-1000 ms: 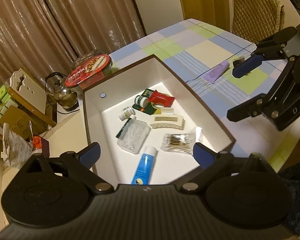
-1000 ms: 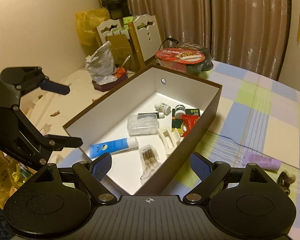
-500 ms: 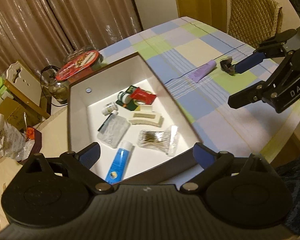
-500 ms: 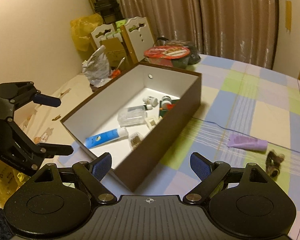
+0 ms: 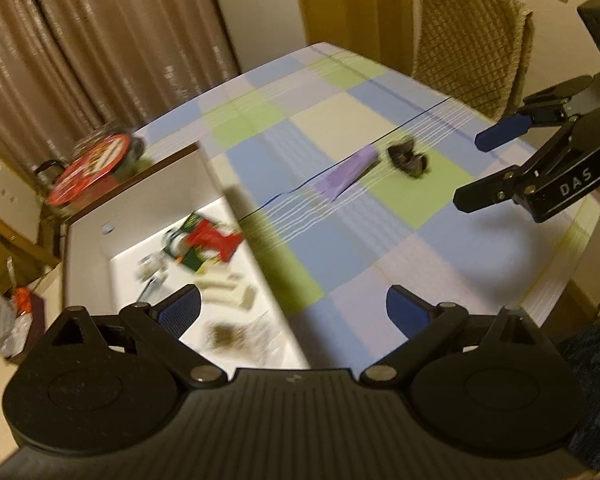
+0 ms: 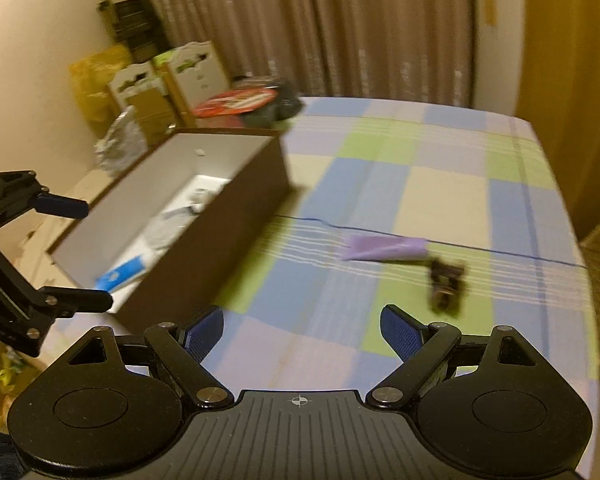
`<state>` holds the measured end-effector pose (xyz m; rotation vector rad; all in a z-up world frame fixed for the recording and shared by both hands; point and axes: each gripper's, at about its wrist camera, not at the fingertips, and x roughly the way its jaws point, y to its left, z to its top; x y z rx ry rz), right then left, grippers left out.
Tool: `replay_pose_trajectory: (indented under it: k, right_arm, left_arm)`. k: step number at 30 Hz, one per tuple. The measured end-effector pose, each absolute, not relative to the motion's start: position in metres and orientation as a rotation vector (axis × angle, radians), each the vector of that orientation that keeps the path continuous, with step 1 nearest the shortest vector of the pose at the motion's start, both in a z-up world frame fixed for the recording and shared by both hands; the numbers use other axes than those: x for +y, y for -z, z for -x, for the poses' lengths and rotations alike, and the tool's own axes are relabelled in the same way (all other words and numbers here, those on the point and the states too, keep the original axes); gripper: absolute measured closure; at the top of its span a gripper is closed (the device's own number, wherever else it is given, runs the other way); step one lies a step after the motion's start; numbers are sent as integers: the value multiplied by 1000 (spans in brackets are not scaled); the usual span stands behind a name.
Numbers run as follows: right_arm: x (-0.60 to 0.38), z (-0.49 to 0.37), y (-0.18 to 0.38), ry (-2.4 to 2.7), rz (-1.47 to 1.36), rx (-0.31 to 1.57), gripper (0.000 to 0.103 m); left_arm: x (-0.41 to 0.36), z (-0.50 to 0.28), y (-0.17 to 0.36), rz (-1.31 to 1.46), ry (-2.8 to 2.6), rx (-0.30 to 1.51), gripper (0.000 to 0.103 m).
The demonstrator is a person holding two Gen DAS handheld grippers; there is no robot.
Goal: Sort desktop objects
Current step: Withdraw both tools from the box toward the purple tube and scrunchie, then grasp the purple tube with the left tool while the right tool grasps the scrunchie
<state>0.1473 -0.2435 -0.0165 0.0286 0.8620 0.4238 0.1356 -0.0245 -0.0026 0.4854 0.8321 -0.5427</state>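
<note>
In the left wrist view the left gripper (image 5: 293, 305) has its jaws spread wide and empty above the edge of the brown box (image 5: 236, 236); the purple tube (image 5: 348, 173) and dark clip (image 5: 407, 157) lie on the checked tablecloth (image 5: 380, 240) well ahead and to its right. In the right wrist view the right gripper (image 6: 302, 330) is likewise gaping and holds nothing, with the purple tube (image 6: 384, 249) ahead and the dark clip (image 6: 446, 284) just beyond its right fingertip, the brown box (image 6: 216, 240) off to its left.

Tube (image 6: 384, 249) beside clip (image 6: 446, 286), right of box (image 6: 204, 248)
</note>
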Motion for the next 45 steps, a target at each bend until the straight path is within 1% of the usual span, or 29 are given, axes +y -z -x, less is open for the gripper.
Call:
replay_pose_trajectory:
  k: [11,24,26,33,35,39,42,45]
  right_arm:
    - [-312,-160,30,-270,-92,906,15]
    - [-347,-210,70,-182,-89,1010,15]
    - [-351,-218,76,-173,-96,1024,15]
    - [-367,-237,92,-157,-112,1063,15]
    - [-372,-242,94,-153,-121,1067,15]
    - [-379,-249,98,-150,-146,1073,15]
    - [-384,-254,101,-145,-159,1078,15]
    - [-390,-258,105,-133,-174,1086,15]
  left_arm:
    - [-85,-166,26,-502,671,849,5]
    - [-136,-233,63,-591,787,893,7]
    - [-144,-244,72,-615,799,905,10]
    - [-169,-279,96,-675,861,939,10]
    - [-175,-288,102,-693,891,945,14]
    - [-190,-310,111,-747,966,948,18]
    - [-203,-327,120,-786,1023,947,23]
    - [-216,-343,133,-820,1070,965,32]
